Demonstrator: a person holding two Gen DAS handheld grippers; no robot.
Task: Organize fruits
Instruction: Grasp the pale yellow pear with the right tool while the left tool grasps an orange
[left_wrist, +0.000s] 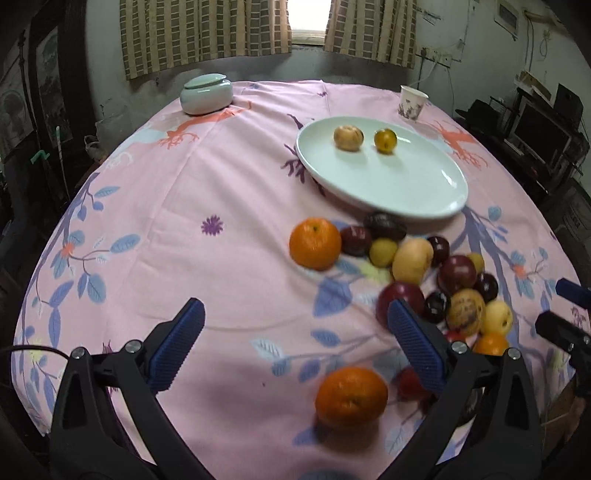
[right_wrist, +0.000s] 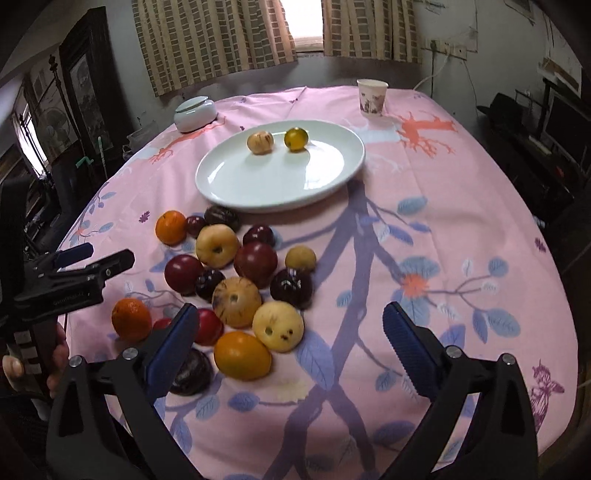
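A white oval plate (left_wrist: 388, 181) (right_wrist: 273, 184) on the pink cloth carries a tan fruit (left_wrist: 348, 137) and a yellow one (left_wrist: 385, 140). In front of it lies a loose pile of fruit (right_wrist: 255, 262): oranges, dark and red plums, pale yellow ones. My left gripper (left_wrist: 295, 310) is open above the cloth, left of the pile, with nothing gripped. One orange (left_wrist: 351, 397) lies under it, near its right finger. My right gripper (right_wrist: 291, 310) is open over the pile's near edge, where a pale fruit (right_wrist: 279, 325) and an orange (right_wrist: 242, 356) lie below its jaws, unheld.
A lidded pale ceramic jar (left_wrist: 207, 94) stands at the far left of the table, a paper cup (left_wrist: 412, 101) at the far right. A hand (right_wrist: 55, 354) holds the left gripper at the left edge. Dark furniture rings the table.
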